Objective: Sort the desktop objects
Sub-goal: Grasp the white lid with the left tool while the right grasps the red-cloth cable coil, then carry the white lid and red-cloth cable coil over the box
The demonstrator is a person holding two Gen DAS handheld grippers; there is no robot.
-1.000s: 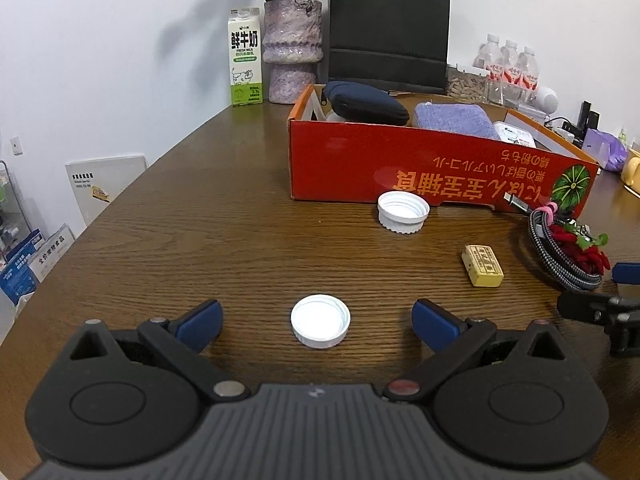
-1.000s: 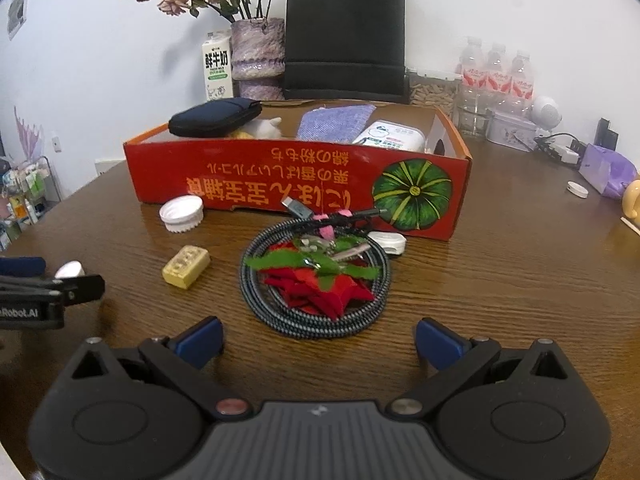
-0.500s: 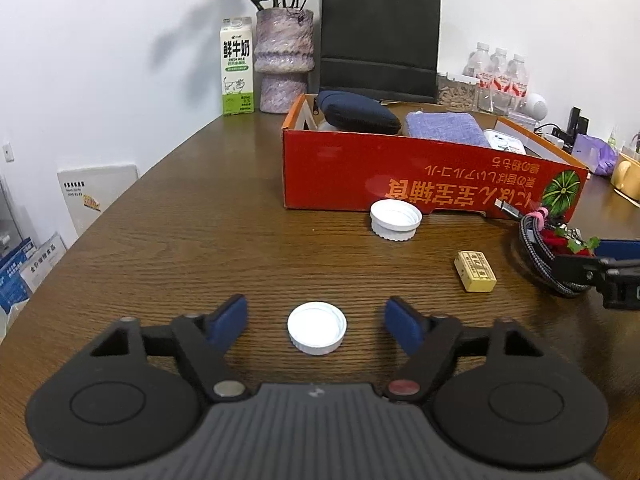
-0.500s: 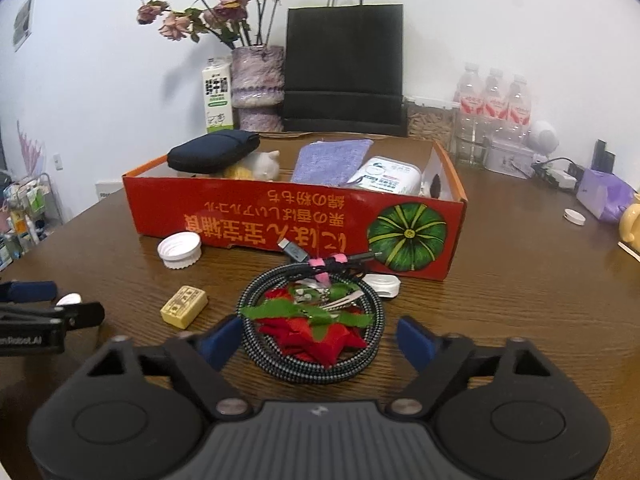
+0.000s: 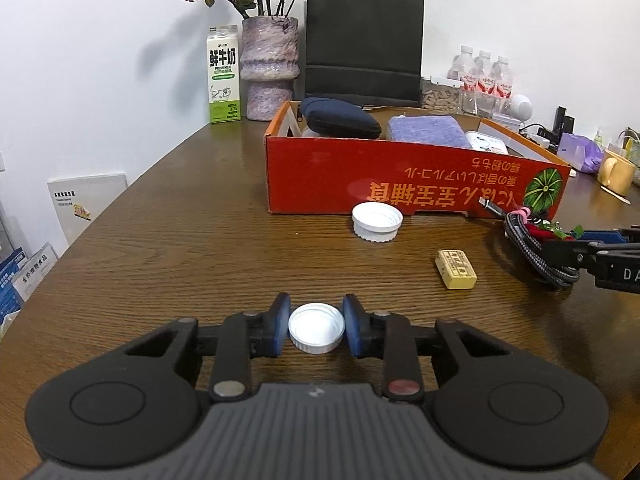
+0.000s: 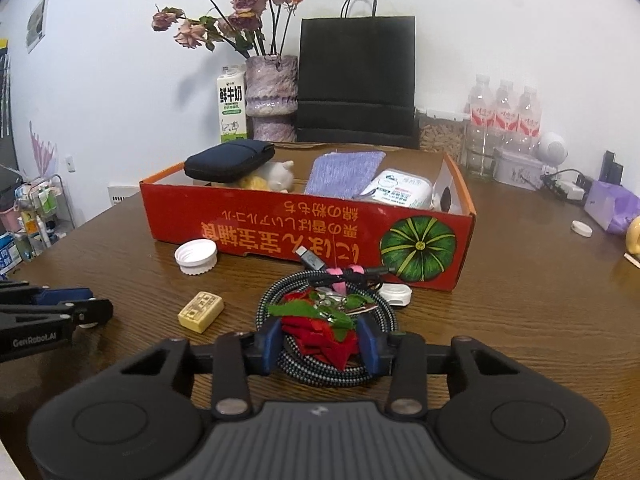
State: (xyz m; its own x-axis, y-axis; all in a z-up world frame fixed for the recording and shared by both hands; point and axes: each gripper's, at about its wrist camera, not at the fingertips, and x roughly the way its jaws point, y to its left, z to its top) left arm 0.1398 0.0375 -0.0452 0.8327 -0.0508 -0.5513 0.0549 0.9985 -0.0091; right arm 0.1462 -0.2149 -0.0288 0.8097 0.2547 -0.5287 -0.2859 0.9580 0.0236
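Observation:
My left gripper (image 5: 317, 330) is shut on a small white bottle cap (image 5: 316, 327) that rests on the wooden table (image 5: 180, 248). My right gripper (image 6: 319, 342) is shut on a red felt flower (image 6: 320, 336) with green leaves that lies on a coiled braided cable (image 6: 384, 316). A larger white cap (image 5: 377, 222) and a yellow eraser (image 5: 456, 269) lie in front of the red cardboard box (image 5: 400, 184). The box holds a dark pouch (image 5: 340, 118), a purple cloth (image 5: 428, 131) and a wipes pack (image 6: 400, 189).
A milk carton (image 5: 223, 76), a flower vase (image 5: 270, 68) and a black paper bag (image 5: 362, 44) stand behind the box. Water bottles (image 6: 504, 120), a purple pack (image 6: 612, 204) and a small white lid (image 6: 581, 228) are at the right. A yellow mug (image 5: 616, 166) stands far right.
Both grippers have closed: the left onto the small white cap, the right onto the red flower on the cable. Both views have tilted up a little.

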